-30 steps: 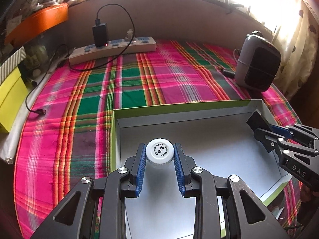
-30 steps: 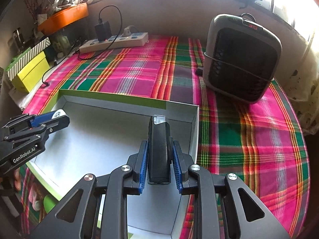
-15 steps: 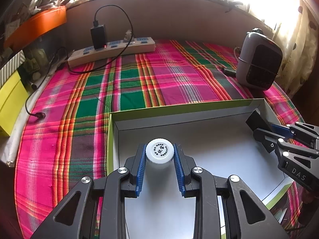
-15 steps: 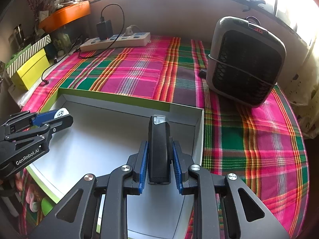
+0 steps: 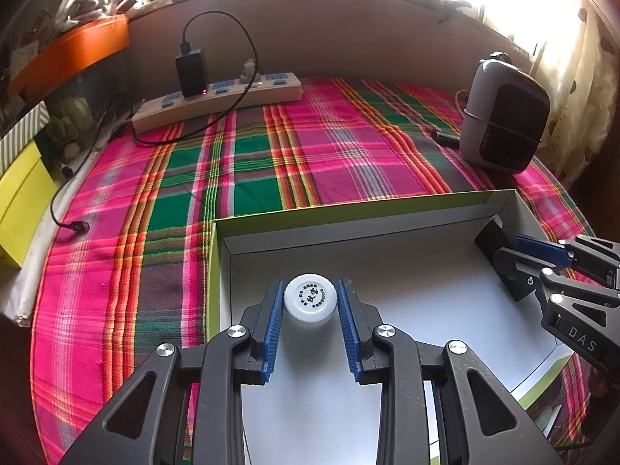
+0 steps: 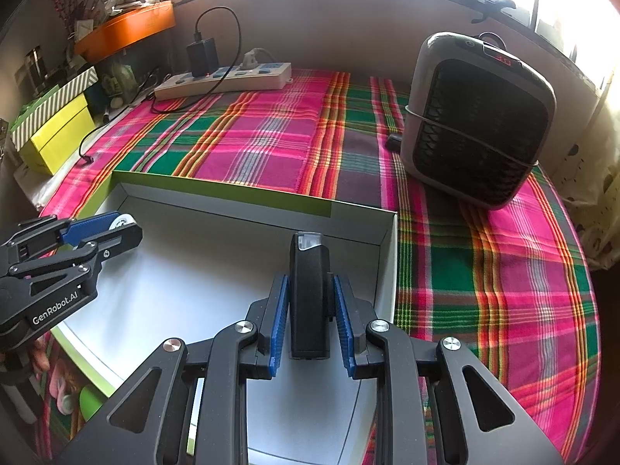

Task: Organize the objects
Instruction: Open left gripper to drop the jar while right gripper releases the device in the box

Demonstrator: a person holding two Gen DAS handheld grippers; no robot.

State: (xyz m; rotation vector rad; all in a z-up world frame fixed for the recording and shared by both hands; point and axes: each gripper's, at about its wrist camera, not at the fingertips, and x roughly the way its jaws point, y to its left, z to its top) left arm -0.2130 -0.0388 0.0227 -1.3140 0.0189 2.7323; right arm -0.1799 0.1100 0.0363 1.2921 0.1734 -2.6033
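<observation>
So the left gripper [image 5: 310, 304] has its blue pads on either side of a small white bottle [image 5: 310, 299], and the jaws are opening. There's a thin gap showing on both sides of the cap now, so the pads look like they're just off it, though it's hard to be totally sure from this angle. The bottle stands upright, lower middle of the left wrist view, inside the shallow white box [image 5: 387, 228] near its left wall.

The right gripper [image 6: 310, 304] is clamped narrow on a black device [image 6: 309, 294] with a clear tip, pads pressed flat against both sides. It's in the middle of the right wrist view, over the box's right end, close to the far right corner.

The box sits on a pink and green plaid cloth [image 5: 271, 155]. Further out: a grey heater [image 6: 476, 120] at the upper right, and a power strip [image 5: 217, 100] with a black charger [image 5: 190, 71] plugged in along the back wall.
</observation>
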